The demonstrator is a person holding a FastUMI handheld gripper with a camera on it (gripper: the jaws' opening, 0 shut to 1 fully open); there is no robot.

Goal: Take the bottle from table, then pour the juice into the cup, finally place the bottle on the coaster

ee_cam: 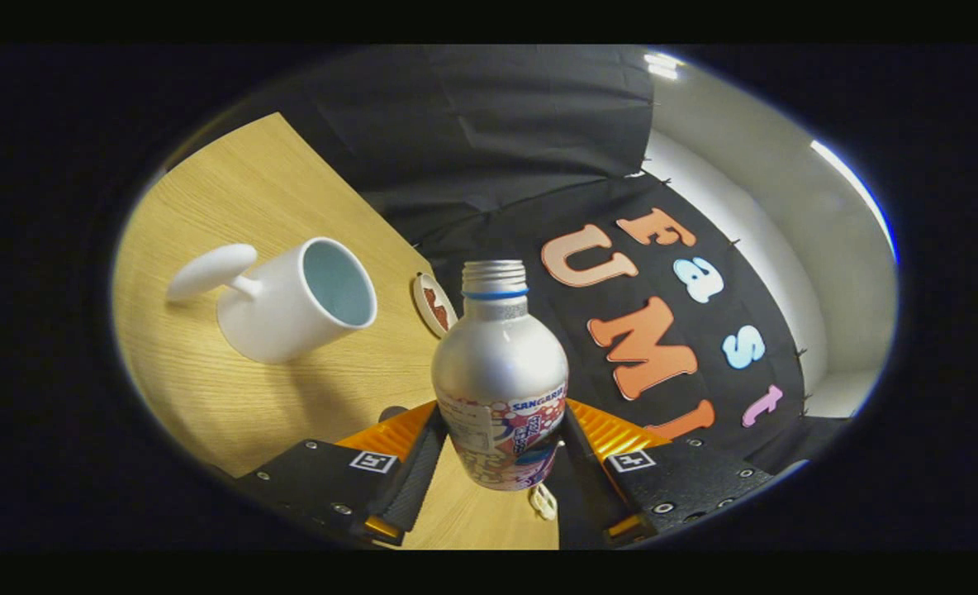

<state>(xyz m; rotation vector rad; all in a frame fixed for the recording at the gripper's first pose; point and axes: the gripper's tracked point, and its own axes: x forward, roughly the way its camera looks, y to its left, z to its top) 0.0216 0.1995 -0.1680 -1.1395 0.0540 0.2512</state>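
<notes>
The smooth silver metal bottle (500, 388), threaded neck uncapped, sits clamped between the ribbed fingers (501, 450) above the wood-grain surface (291, 413). Beyond it lie a round coaster (434, 304) and a glossy white cup (295, 302).

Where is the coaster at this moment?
In the gripper view, the small round coaster lies on the wooden table, between the white mug and the silver bottle the gripper grips.
</notes>
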